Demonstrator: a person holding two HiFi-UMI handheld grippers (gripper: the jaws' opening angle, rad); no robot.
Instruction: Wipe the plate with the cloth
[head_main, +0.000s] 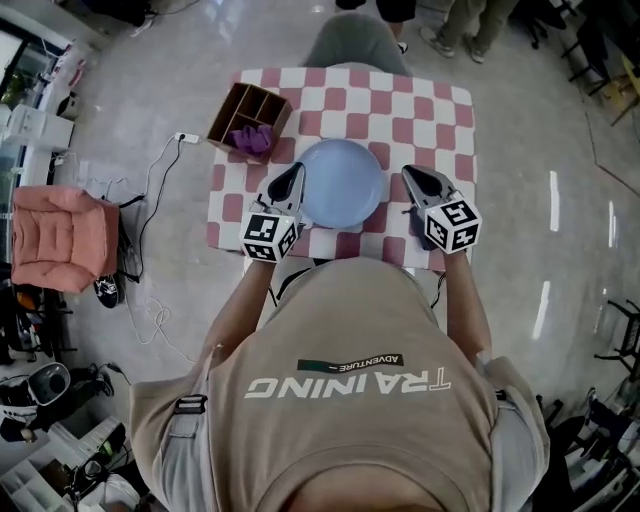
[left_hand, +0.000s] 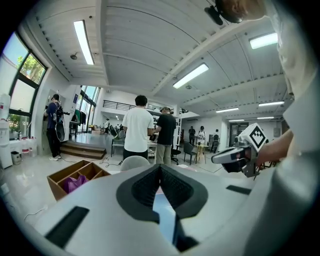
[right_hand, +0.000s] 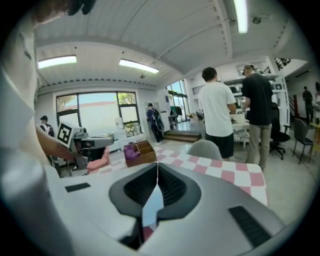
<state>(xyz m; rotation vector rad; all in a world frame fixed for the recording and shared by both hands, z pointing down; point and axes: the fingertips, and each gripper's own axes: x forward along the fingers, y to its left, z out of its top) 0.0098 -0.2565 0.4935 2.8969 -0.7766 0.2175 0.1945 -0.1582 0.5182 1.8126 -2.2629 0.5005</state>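
1. The shirt (head_main: 340, 385) reads "TRAINING" and "ADVENTURE".
2. The left gripper (head_main: 296, 172) and right gripper (head_main: 410, 173) flank the blue plate (head_main: 340, 182), each with its jaws pressed together and empty.
3. The purple cloth (head_main: 252, 138) lies in the wooden box (head_main: 232, 108) at the table's (head_main: 420, 110) far left corner.

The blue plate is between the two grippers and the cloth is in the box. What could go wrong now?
The left gripper sits right beside the plate, so swinging over to the purple cloth could knock its rim. The wooden box seems to hang over the table corner, so tugging the cloth might tip it off. Nothing holds the plate, so wiping could slide it.
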